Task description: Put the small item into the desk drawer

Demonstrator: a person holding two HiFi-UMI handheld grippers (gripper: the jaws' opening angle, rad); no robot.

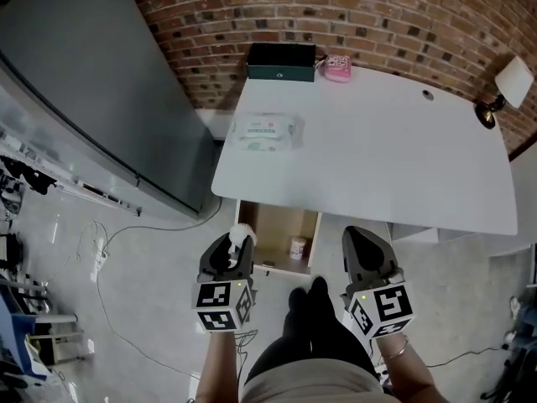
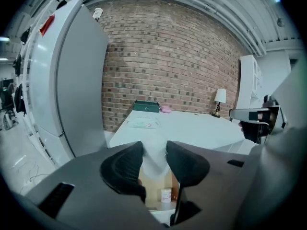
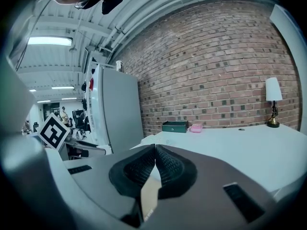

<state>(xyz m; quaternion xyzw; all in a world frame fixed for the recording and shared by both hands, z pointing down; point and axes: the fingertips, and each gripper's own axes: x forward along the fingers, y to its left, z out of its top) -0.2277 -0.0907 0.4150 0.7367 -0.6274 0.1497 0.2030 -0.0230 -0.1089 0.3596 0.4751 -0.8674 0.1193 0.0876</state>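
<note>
The desk drawer point(image 1: 270, 222) stands pulled out under the white desk's point(image 1: 377, 158) front edge, with a wooden inside. A small white jar point(image 1: 297, 248) with a pink label stands in it, seen also as the jar point(image 2: 166, 195) below my left jaws. My left gripper point(image 1: 237, 243) hovers at the drawer's front left corner, shut on a small white crumpled tissue point(image 1: 244, 235); the tissue point(image 2: 154, 158) fills the gap between the pads. My right gripper point(image 1: 357, 238) hangs to the right of the drawer, shut and empty, its pads point(image 3: 144, 169) touching.
On the desk lie a wipes pack point(image 1: 267, 131), a dark green box point(image 1: 281, 61), a pink item point(image 1: 337, 67) and a lamp point(image 1: 506, 89) at the far right. A tall grey cabinet point(image 1: 84, 82) stands left. Cables point(image 1: 92, 254) trail on the floor. The person's legs point(image 1: 315, 326) are below the drawer.
</note>
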